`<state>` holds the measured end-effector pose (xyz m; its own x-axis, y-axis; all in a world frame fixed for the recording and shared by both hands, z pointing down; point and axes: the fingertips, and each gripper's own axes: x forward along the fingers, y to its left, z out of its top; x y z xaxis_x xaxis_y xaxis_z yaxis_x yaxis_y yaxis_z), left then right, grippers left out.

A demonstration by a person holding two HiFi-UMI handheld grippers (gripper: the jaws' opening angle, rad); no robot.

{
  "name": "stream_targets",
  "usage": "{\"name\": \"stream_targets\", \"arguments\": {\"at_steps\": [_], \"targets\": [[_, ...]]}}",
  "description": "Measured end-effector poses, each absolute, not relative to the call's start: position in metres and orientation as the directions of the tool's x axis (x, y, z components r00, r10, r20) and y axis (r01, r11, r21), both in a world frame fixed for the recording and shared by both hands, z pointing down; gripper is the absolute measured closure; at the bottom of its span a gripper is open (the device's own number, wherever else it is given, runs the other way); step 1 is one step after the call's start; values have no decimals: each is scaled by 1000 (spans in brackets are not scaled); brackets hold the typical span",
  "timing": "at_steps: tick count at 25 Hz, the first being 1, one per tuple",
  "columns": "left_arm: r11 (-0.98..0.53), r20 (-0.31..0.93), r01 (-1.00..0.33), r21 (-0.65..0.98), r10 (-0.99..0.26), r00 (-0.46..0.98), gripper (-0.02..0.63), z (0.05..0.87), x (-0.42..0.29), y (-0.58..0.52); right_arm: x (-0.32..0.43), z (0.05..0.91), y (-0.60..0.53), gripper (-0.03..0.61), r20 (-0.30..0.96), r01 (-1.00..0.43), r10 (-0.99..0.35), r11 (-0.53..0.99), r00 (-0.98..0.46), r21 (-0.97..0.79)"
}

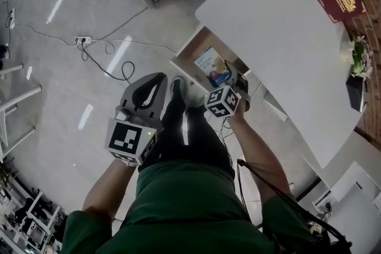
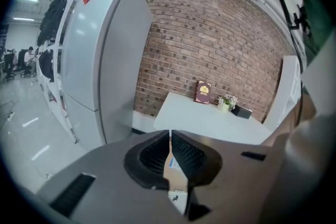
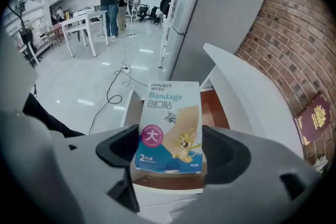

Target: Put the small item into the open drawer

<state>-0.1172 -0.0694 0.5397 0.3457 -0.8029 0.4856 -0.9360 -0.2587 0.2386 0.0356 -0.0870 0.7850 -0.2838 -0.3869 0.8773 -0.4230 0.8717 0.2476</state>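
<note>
1 small bandage box (image 3: 169,126) is clamped at its 2 sides in the right gripper (image 3: 170,148), over the open drawer (image 3: 216,107) near its front edge. It is judged light, thin cardboard, easily crushed; a mild hold is advised. The left gripper (image 2: 170,153) is closed on nothing.

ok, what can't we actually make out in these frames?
Drawer contents: the bandage box held in the right hand-held gripper covers much of the inside in both the right gripper view and the head view.
Drawer in the left gripper view: the left hand-held gripper, jaws together, leaves only a sliver showing.
Maroon book title: too small to read in every view.
</note>
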Motion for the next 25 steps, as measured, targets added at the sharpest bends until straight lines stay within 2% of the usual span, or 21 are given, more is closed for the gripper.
{"name": "stream_targets", "arguments": {"at_steps": [10,18,25], "targets": [[-278,539,-917,286,-745,394,601,595,-105,-61,44,867,-112,199,922,-378,-343,889,-177,258],[-264,582,-913,312,-706,403,601,625,-104,-60,59,933,-103,199,964,-247,-251,942,-81,225],[-244,592,-918,314,-706,390,601,640,-109,-60,59,964,-109,198,967,-67,-255,965,15,255]]}}
